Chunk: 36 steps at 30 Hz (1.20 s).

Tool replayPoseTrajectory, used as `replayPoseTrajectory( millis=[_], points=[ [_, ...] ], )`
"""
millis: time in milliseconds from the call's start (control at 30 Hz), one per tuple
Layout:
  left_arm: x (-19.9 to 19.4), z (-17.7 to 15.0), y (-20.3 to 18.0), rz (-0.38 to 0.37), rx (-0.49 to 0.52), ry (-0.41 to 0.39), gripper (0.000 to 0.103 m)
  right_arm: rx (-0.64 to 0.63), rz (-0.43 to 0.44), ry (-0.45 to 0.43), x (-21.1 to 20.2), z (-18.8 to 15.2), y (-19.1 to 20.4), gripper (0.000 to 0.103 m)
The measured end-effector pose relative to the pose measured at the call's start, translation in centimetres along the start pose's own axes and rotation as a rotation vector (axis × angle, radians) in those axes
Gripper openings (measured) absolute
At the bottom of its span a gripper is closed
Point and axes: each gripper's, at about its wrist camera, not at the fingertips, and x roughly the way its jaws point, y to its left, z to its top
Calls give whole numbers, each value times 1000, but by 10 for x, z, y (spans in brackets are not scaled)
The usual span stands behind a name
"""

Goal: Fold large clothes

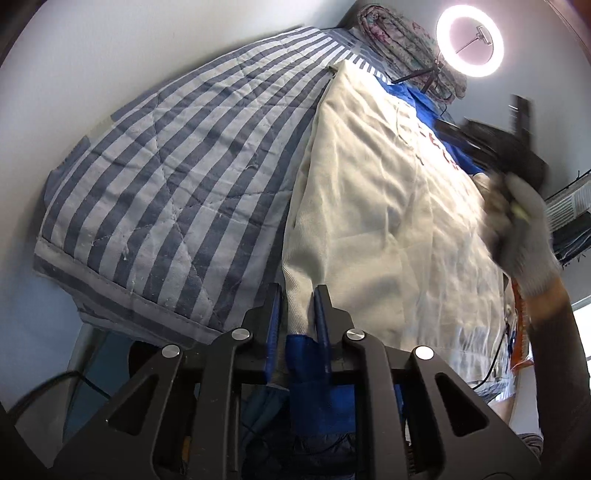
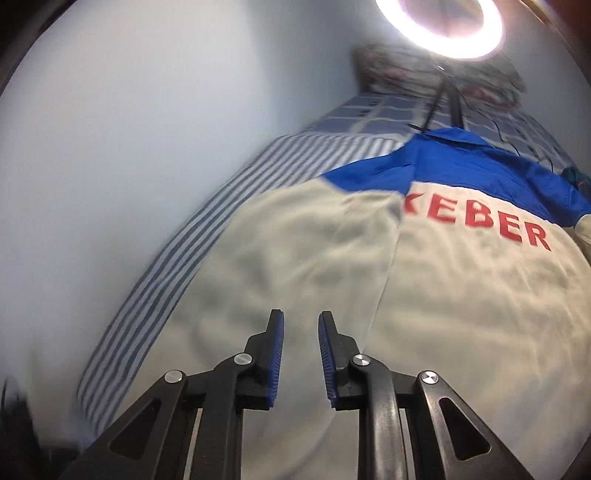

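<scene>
Two views, diff info. Left wrist view: left gripper has its jaws clamped on the hem of the jacket, cream cloth w/ a blue strip pinched between them. Jacket lies spread on a striped quilt on the bed, by the wall. Same view shows the right gripper from outside, blurred, held by a gloved hand over the jacket's far side; jaws there unreadable. Right wrist view: right gripper has its jaws apart, nothing between, above the cream back panel. Only this view shows the red lettering clearly; first letters partly hidden in a crease. Ring light cut off at top. Whole frame motion-blurred.
</scene>
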Motion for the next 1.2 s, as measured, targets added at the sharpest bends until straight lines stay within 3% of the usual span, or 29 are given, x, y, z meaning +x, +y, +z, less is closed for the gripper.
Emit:
replayPoseTrajectory(
  millis=[167, 333, 433, 567, 633, 800, 967, 1067, 1133, 1200],
  points=[
    [-1, -2, -9, 37, 46, -14, 16, 51, -57, -43, 52, 29, -18, 19],
    [-2, 0, -10, 15, 37, -17, 16, -30, -197, 64, 100, 33, -22, 17],
    [-3, 0, -9, 0, 28, -17, 16, -65, -214, 79, 95, 35, -18, 17],
    [-7, -2, -10, -13, 32, -27, 16, 5, -85, 38, 71, 39, -6, 22],
    [-8, -3, -12, -12, 41, -35, 16, -21, -8, 27, 63, 38, 15, 22],
    [-12, -6, -15, -18, 53, -45, 16, -140, -31, 53, 87, 33, 70, 23],
    [-15, -4, -18, -28, 55, -54, 15, -85, -41, 135, 125, 26, 69, 31],
    [-19, -4, -24, -29, 74, -68, 15, 11, -17, 153, 116, 32, 60, 33],
    [-21, -5, -29, -26, 92, -77, 15, 77, 35, 173, 103, 35, 60, 47],
    [-22, -7, -32, -27, 107, -83, 15, 76, 83, 204, 89, 34, 73, 55]
  ],
)
